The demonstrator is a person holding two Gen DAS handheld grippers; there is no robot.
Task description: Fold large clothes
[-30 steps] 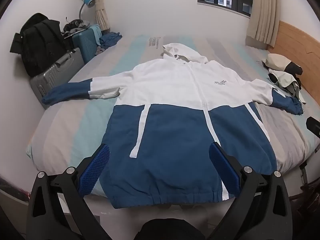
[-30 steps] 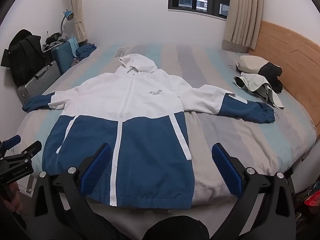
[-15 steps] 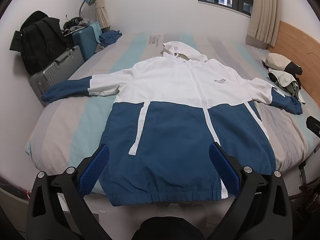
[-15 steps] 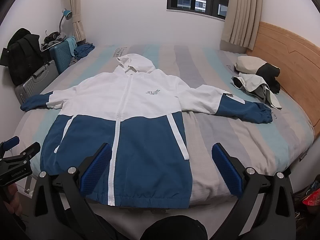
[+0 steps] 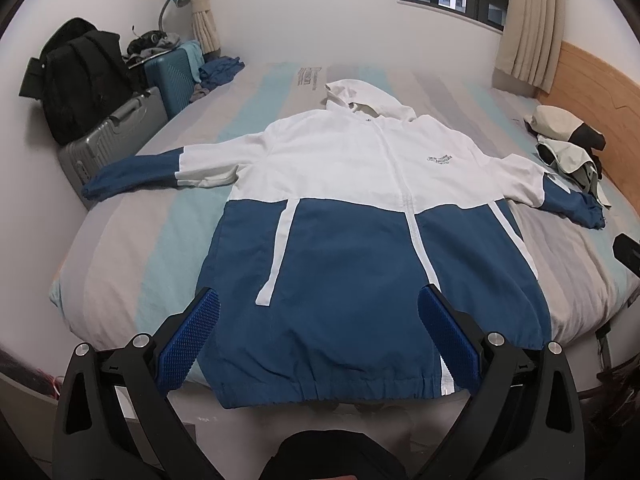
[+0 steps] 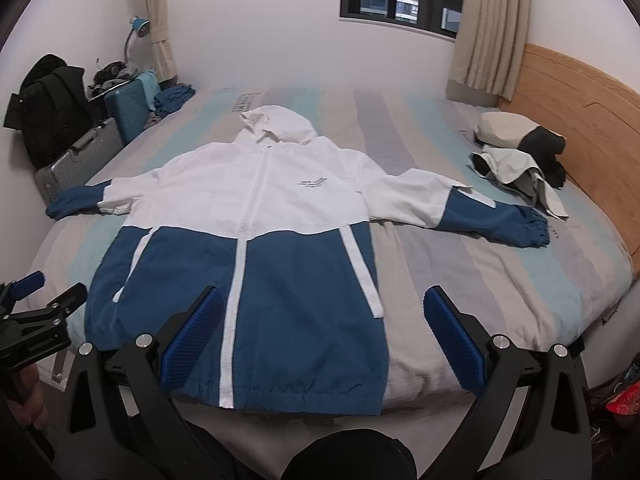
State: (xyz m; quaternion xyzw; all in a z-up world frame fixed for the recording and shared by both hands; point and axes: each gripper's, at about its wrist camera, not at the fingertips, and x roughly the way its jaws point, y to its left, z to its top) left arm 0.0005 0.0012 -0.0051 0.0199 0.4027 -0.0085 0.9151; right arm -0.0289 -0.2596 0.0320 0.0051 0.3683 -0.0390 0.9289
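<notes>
A white and blue hooded jacket [image 5: 360, 216] [image 6: 256, 240] lies flat and face up on the striped bed [image 5: 120, 248] [image 6: 500, 280], both sleeves spread out sideways, hem at the near edge. My left gripper [image 5: 318, 312] hovers open above the hem, holding nothing. My right gripper [image 6: 320, 312] is open too, over the jacket's lower right part and the bare sheet beside it. The left gripper [image 6: 36, 304] also shows at the left edge of the right wrist view, with a hand [image 6: 28, 396] on its handle.
Folded beige and black clothes [image 6: 520, 152] [image 5: 568, 148] lie by the wooden headboard [image 6: 580, 92]. Suitcases [image 5: 112, 140] and a black backpack [image 5: 80, 80] stand against the left wall. Blue clothes [image 5: 220, 70] lie at the bed's far corner.
Both views have lifted and drawn slightly nearer, so the jacket sits a little lower and more of the bed's near edge shows. The jacket itself has not moved.
</notes>
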